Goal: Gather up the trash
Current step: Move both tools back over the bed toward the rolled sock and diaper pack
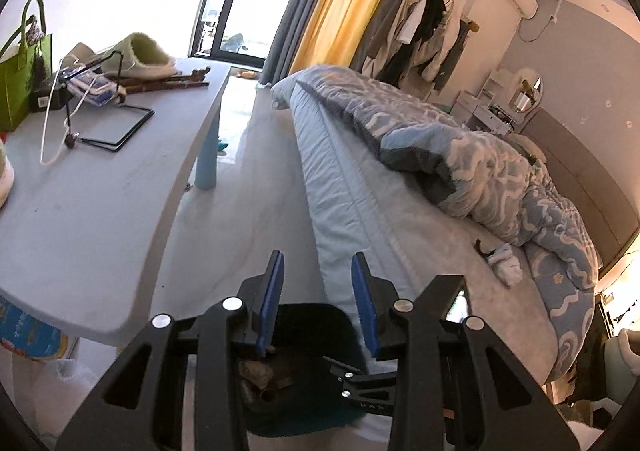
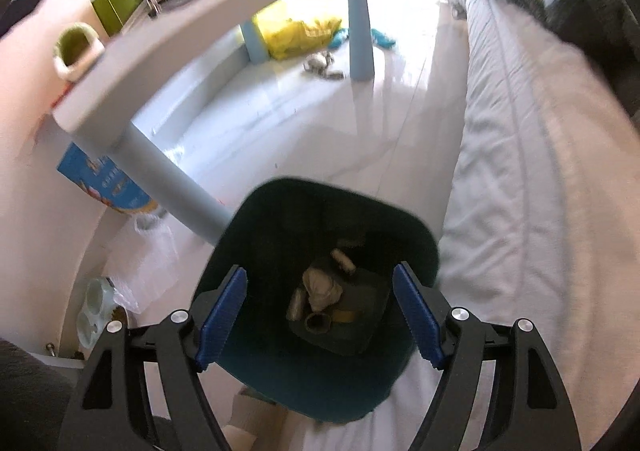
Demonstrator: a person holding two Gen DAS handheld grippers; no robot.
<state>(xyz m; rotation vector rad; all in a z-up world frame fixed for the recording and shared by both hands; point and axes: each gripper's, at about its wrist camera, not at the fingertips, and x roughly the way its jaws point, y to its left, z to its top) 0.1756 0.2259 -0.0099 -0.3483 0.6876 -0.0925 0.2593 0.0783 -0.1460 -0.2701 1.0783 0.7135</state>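
A dark teal trash bin (image 2: 320, 291) stands on the pale floor between a light blue table (image 2: 192, 31) and a bed (image 2: 520, 191). Crumpled paper and what look like cardboard tubes (image 2: 320, 291) lie inside. The right gripper (image 2: 320, 315) hangs above the bin, blue pads spread wide, holding nothing. The left gripper (image 1: 318, 303) hovers over the bin too, jaws parted and empty.

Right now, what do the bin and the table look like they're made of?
The bin looks like dark teal plastic: smooth one-piece walls, rounded rim, dull sheen. The table seems painted wood or plastic, though I can't tell which: flat matte pale grey-blue top, smooth round light blue legs.
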